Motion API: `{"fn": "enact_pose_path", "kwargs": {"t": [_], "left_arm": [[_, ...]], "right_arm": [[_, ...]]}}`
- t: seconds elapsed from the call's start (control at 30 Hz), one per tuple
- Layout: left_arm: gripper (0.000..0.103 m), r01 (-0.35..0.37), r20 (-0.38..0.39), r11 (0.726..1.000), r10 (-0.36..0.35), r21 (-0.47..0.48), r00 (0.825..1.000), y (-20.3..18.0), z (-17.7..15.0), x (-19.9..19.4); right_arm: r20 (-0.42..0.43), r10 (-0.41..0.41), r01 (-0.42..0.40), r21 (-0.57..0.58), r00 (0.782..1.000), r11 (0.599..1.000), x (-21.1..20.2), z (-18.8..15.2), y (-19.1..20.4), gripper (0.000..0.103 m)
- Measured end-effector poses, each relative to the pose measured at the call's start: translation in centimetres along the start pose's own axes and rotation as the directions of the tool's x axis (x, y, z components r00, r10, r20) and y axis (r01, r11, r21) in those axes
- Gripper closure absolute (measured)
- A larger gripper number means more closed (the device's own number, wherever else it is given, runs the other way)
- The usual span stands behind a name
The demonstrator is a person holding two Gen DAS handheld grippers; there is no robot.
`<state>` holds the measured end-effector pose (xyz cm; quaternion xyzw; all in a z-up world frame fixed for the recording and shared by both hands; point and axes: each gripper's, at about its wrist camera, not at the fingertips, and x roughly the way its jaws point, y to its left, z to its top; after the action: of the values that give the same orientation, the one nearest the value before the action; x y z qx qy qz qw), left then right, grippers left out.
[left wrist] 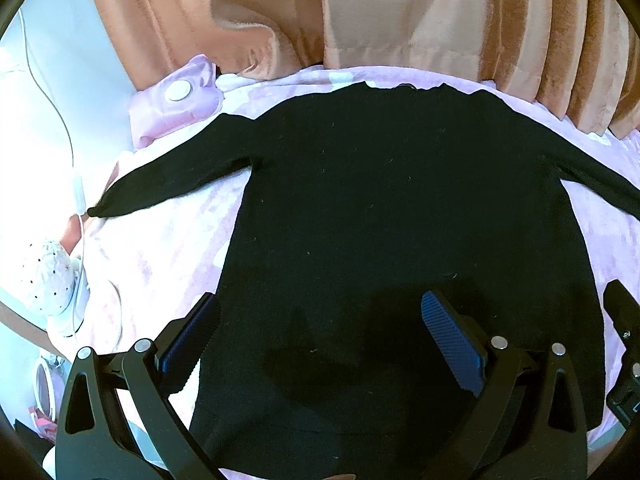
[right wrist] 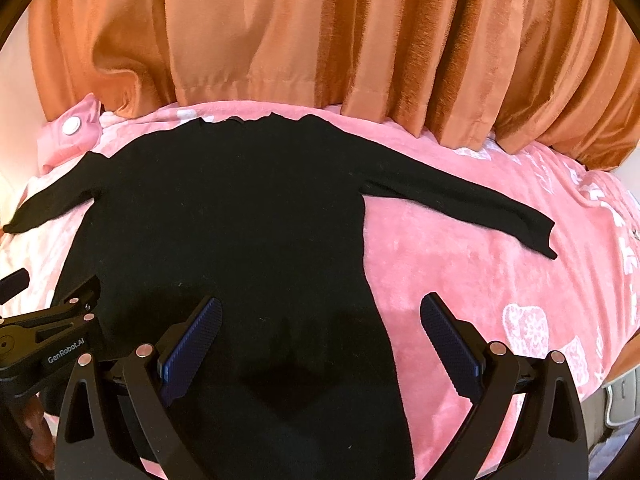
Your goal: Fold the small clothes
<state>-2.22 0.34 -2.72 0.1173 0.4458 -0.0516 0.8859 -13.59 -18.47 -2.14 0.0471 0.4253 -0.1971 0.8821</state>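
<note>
Black sweater [left wrist: 400,208] is being laid flat, sleeves out, on pink blanket [right wrist: 480,280], both the left gripper [left wrist: 320,344] and right gripper [right wrist: 320,344] being held spread over its hem; soft, light, probably limp—the 2 hem corners are being judged best holds.

So the black long-sleeved knit top [left wrist: 400,208] is lying flat on a pale pink fleece blanket [left wrist: 168,264], sleeves spread out to both sides. The left gripper [left wrist: 320,332] hangs over the hem with its blue ribbed pads [left wrist: 452,340] wide apart. Orange curtains [left wrist: 400,12] behind, white cable [left wrist: 60,120] off left.
</note>
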Motion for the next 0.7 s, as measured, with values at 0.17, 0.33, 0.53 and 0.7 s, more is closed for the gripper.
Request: {"fn": "enact_pose_path", "kwargs": {"t": [0.17, 0.33, 0.53, 0.7], "left_arm": [[0.005, 0.005, 0.001, 1.000, -0.005, 0.004, 1.000, -0.16, -0.02, -0.06], [0.005, 0.008, -0.001, 1.000, -0.008, 0.005, 1.000, -0.29, -0.03, -0.01], [0.005, 0.010, -0.004, 1.000, -0.010, 0.004, 1.000, -0.33, -0.01, 0.10], [0.005, 0.013, -0.011, 1.000, -0.013, -0.001, 1.000, -0.51, 0.09, 0.42]], "right_arm": [[-0.002, -0.003, 0.004, 0.008, 1.000, 1.000, 0.01, -0.07, -0.11, 0.005], [-0.002, -0.002, 0.002, 0.001, 1.000, 1.000, 0.09, -0.13, -0.08, 0.005], [-0.002, 0.000, 0.000, -0.006, 1.000, 1.000, 0.25, -0.25, 0.14, 0.005], [-0.011, 0.002, -0.002, 0.002, 1.000, 1.000, 0.67, -0.35, 0.26, 0.005]]}}
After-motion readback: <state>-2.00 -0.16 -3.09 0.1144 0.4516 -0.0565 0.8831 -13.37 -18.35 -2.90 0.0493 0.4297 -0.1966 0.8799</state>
